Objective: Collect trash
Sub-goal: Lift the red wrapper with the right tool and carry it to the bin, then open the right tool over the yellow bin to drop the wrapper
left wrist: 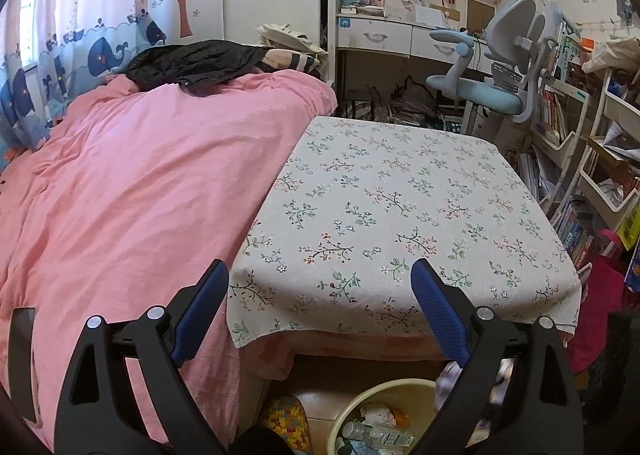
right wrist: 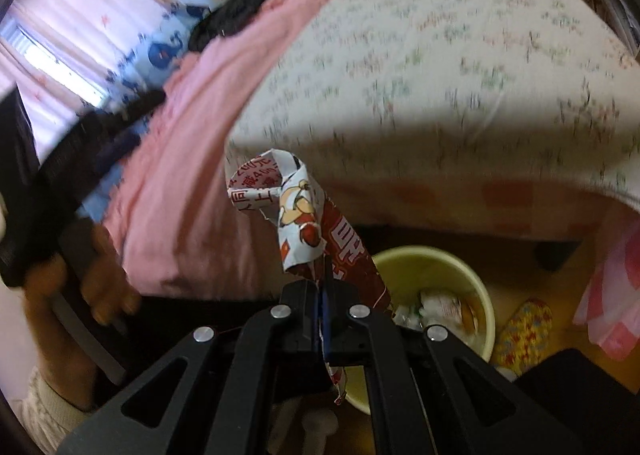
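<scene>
1. The wrapper (right wrist: pixel 308 223) is a crumpled, printed snack packet, red and white. I judge it very light, thin and limp, a little slippery, and not fragile. It stands up from the right claw (right wrist: pixel 322 295), whose jaws are pressed together on its lower part; a short tail hangs below them.
2. The hold is low on the packet, where it is bunched. This seems a good place, since a flat single layer could slide out.
3. The bin (right wrist: pixel 476 279), pale yellow, is at 4 o'clock from the wrapper, on the floor, with other trash inside. The wrapper is above its near-left rim, not yet inside.
4. The left claw (left wrist: pixel 316 311) is wide and holds nothing; it points over the table (left wrist: pixel 400 195) with the flowered cloth, beside the pink bed (left wrist: pixel 120 183).
5. Hard to make out: the right view is blurred, so the cloth pattern smears. The claw body covers part of the bin. A hand (right wrist: pixel 108 279) at 9 o'clock is blurred too; what it grips is unclear.
</scene>
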